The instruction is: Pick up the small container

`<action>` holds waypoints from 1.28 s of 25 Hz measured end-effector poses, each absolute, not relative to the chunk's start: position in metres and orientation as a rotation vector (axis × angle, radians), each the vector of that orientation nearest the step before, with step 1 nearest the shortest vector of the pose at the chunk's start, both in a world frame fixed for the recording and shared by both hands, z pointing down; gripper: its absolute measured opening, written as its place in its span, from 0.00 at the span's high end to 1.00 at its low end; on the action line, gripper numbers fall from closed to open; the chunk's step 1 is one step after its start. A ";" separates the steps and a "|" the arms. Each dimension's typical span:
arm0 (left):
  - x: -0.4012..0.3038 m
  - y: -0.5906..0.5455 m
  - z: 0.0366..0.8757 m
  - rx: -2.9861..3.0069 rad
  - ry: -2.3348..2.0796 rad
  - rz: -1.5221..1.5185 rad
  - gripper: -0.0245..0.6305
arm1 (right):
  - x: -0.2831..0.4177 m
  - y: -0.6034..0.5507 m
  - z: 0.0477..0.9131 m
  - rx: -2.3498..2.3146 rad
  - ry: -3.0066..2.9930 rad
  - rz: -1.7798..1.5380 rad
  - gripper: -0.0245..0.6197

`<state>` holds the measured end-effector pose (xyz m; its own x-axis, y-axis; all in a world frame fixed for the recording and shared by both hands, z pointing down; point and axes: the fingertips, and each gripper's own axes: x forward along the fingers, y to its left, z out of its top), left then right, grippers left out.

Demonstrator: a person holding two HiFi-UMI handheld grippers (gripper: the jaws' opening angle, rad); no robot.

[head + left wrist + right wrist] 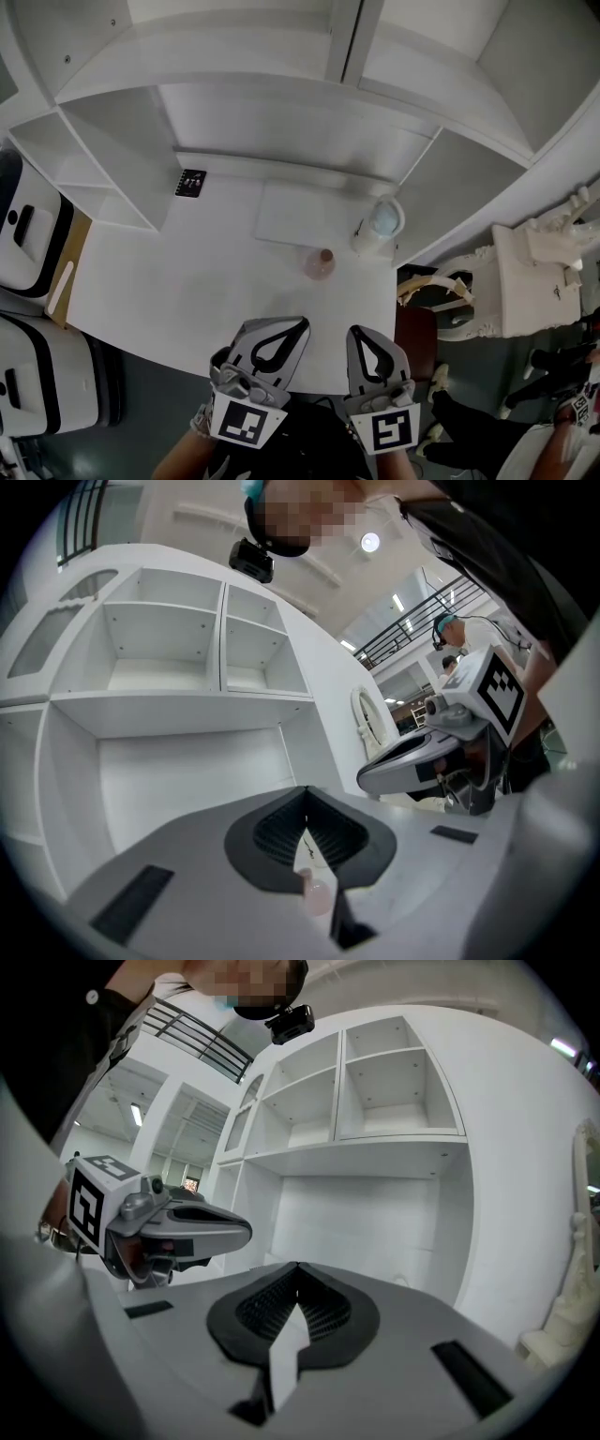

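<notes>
Head view: container (pixel 320 263) upright on desk (pixel 187 281), ahead of left tongs (pixel 304 323), apart; right tongs (pixel 353 331) farther.
Left gripper view: left tongs closed, empty, container straight ahead.
Right gripper view: right tongs closed, empty.

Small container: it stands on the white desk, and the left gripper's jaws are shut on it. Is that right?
No. The left gripper has its jaws shut on nothing; the head view shows the small container standing on the white desk, clear of them.
</notes>
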<state>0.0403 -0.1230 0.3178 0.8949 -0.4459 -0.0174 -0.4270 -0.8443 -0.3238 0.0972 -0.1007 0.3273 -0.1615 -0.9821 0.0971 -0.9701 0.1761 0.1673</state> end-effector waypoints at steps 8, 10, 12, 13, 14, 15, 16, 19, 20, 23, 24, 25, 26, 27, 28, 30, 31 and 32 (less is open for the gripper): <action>0.045 -0.145 0.321 -2.761 0.640 -0.089 0.96 | 0.098 -0.118 0.343 1.902 -2.233 -0.038 0.96; 0.045 -0.147 0.324 -2.771 0.647 -0.097 0.96 | 0.101 -0.119 0.345 1.909 -2.238 -0.025 0.96; 0.047 -0.149 0.326 -2.773 0.658 -0.105 0.96 | 0.105 -0.121 0.348 1.913 -2.243 -0.007 0.96; 0.047 -0.150 0.327 -2.772 0.665 -0.109 0.96 | 0.107 -0.122 0.350 1.912 -2.247 0.002 0.96; 0.048 -0.152 0.327 -2.771 0.674 -0.112 0.96 | 0.109 -0.123 0.351 1.908 -2.253 0.007 0.96; 0.049 -0.153 0.328 -2.771 0.685 -0.114 0.96 | 0.110 -0.124 0.352 1.902 -2.260 0.010 0.96; 0.049 -0.154 0.328 -2.771 0.697 -0.117 0.96 | 0.112 -0.125 0.353 1.896 -2.266 0.010 0.96; 0.050 -0.157 0.327 -2.769 0.738 -0.123 0.96 | 0.116 -0.129 0.354 1.874 -2.291 0.006 0.96; 0.050 -0.158 0.327 -2.766 0.753 -0.124 0.96 | 0.118 -0.131 0.355 1.862 -2.301 0.005 0.96; 0.052 -0.161 0.329 -2.754 0.792 -0.136 0.96 | 0.122 -0.138 0.359 1.830 -2.334 0.004 0.96; 0.052 -0.161 0.329 -2.749 0.803 -0.140 0.96 | 0.124 -0.140 0.361 1.819 -2.343 0.006 0.96; 0.053 -0.161 0.330 -2.745 0.816 -0.144 0.96 | 0.125 -0.142 0.363 1.808 -2.352 0.009 0.96; 0.053 -0.161 0.331 -2.742 0.829 -0.149 0.96 | 0.126 -0.144 0.366 1.798 -2.359 0.012 0.96; 0.053 -0.161 0.331 -2.740 0.841 -0.155 0.96 | 0.128 -0.146 0.369 1.789 -2.365 0.017 0.96; 0.053 -0.161 0.332 -2.738 0.853 -0.160 0.96 | 0.129 -0.149 0.373 1.781 -2.369 0.025 0.96; 0.053 -0.162 0.334 -2.733 0.876 -0.168 0.96 | 0.133 -0.154 0.380 1.770 -2.377 0.046 0.96; 0.053 -0.162 0.335 -2.730 0.887 -0.172 0.96 | 0.135 -0.157 0.383 1.764 -2.381 0.055 0.96; 0.053 -0.162 0.336 -2.727 0.898 -0.176 0.96 | 0.137 -0.160 0.388 1.755 -2.384 0.063 0.96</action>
<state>0.0526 -0.1621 0.3362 0.8012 -0.5975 0.0325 -0.5654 -0.7738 -0.2857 0.1367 -0.1596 0.3875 -0.2871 -0.9428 0.1695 -0.9504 0.3024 0.0726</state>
